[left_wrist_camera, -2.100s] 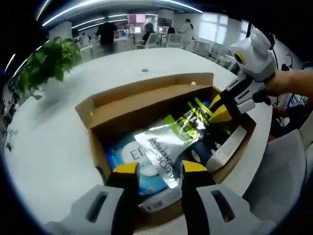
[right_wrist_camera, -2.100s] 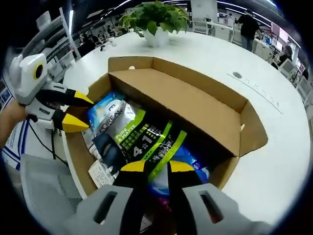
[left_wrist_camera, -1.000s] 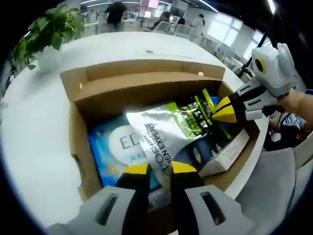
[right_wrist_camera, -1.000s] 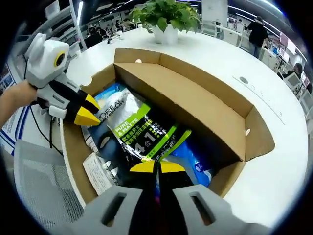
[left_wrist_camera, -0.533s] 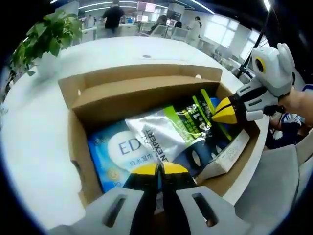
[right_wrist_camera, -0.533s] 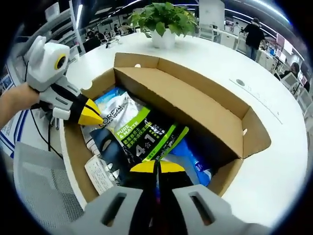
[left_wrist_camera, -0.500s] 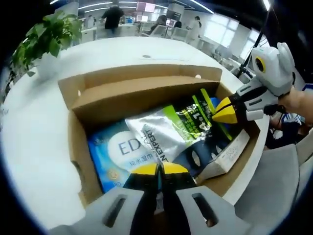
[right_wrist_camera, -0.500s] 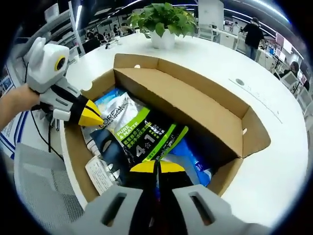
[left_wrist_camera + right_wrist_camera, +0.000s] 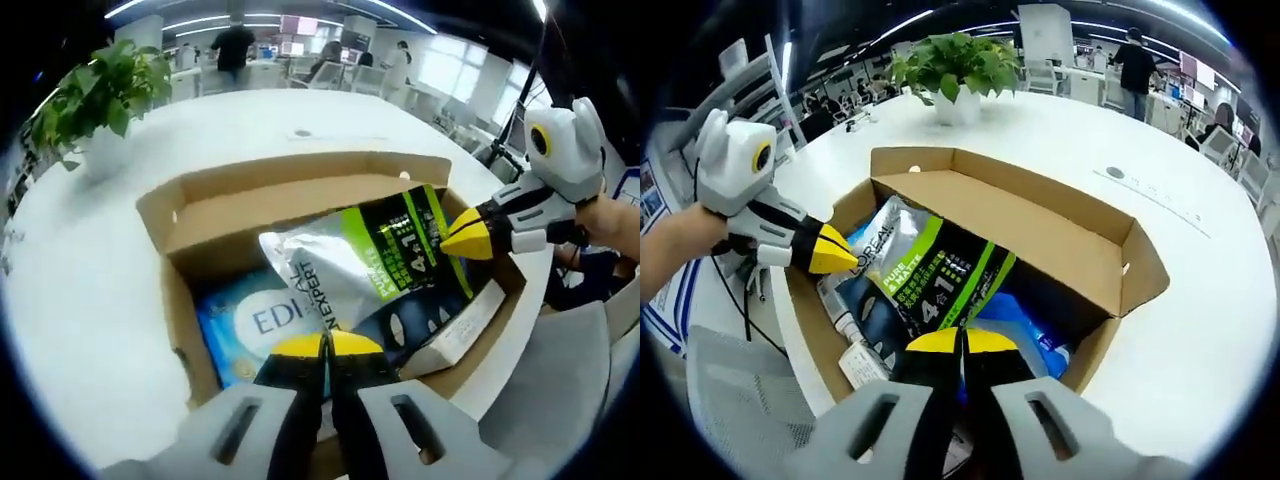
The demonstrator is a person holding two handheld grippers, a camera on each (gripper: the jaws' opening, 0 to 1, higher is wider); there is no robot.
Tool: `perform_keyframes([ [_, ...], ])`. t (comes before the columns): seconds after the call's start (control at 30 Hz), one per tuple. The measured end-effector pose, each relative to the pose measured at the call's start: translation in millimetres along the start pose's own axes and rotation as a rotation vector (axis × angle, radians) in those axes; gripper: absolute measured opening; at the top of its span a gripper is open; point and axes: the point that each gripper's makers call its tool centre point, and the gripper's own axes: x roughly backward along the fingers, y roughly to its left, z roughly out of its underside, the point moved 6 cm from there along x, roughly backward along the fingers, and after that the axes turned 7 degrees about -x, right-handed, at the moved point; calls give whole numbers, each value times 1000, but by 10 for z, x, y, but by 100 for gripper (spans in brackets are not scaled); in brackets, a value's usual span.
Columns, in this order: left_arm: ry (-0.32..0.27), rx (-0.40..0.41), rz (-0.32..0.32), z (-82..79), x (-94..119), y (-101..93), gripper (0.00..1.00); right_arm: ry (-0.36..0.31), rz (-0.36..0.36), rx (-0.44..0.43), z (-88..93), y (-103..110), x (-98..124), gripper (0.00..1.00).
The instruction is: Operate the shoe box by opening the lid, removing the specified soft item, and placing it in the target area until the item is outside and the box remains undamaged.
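A green plant (image 9: pixel 95 95) in a white pot stands far off on the round white surface (image 9: pixel 90 290). Next to it on the surface is the open box (image 9: pixel 165 250), made of brown card, with its lid folded back.

Inside the box, on the left, lies a blue pack (image 9: pixel 255 325). On top of it is the soft pouch (image 9: pixel 350 265), silver, black and green. The pouch is lifted up out of the box and hangs between the two grippers. A small white carton (image 9: pixel 460 325) lies at the right side of the box, under the pouch.

The left gripper (image 9: pixel 325 345) is at the bottom of the left gripper view. Its yellow tips are pressed together on the near edge of the pouch. In the right gripper view it comes in from the left, (image 9: pixel 830 250), held by a hand (image 9: pixel 675 255), and it pinches the silver end of the pouch.

The right gripper (image 9: pixel 960 342) has its yellow tips squeezed tight on the other end of the pouch. In the left gripper view it reaches in from the right, (image 9: pixel 470 238), and bites the black and green corner of the pouch.

Far behind, people stand by desks in a big office.
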Motion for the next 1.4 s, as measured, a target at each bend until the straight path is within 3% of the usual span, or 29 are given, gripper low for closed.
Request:
perform_keyframes([
  [0.6,-50,-34,6,-256,181,-249,0,-72,-7,-60,-95,-50,424,0],
  [1.4,-123,-19,97,-597,100,-664,0,-89,51,-117,-38,-336,1044,0],
])
